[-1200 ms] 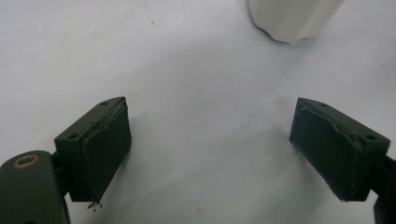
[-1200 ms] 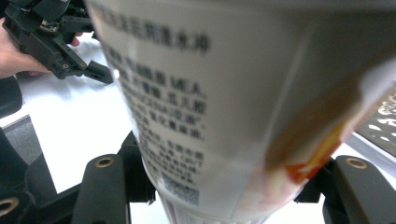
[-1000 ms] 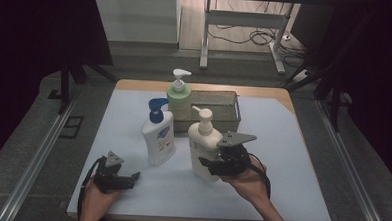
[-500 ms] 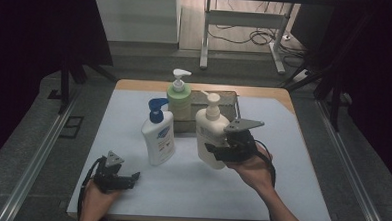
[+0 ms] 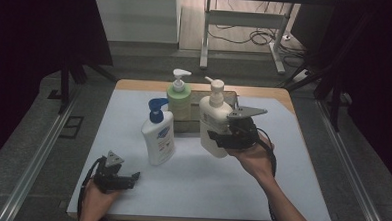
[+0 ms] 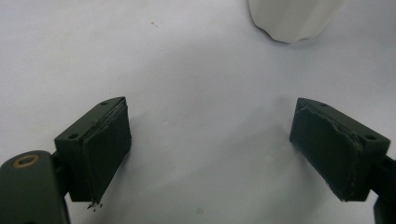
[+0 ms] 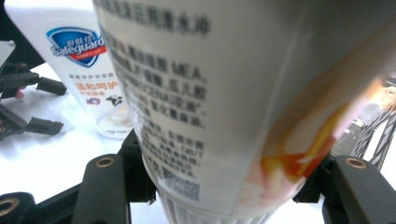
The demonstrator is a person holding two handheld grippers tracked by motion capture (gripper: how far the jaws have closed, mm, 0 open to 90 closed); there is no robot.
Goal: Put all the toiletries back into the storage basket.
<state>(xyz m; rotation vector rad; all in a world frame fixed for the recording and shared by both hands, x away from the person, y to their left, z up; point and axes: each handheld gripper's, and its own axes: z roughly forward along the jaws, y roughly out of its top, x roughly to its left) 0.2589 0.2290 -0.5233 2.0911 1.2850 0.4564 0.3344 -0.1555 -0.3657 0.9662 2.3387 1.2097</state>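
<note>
2 grippers | L (image 6: 210,154) spread | R (image 7: 224,186) pinching cream bottle (image 7: 243,93) | Safeguard bottle (image 7: 88,60) beside

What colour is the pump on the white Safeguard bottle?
Blue: the white Safeguard bottle has a blue pump, clearest in the high view.

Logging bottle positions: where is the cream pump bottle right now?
High view: the cream pump bottle is held off the table by the right gripper, right of the blue-capped bottle, before the wire basket.

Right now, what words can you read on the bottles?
"Safeguard": on the blue badge of the blue-pump bottle.
Chinese characters under that badge: too small to read.
"MEA": in the blurred Chinese print on the cream bottle held in the right hand-held gripper; the rest is unreadable.
</note>
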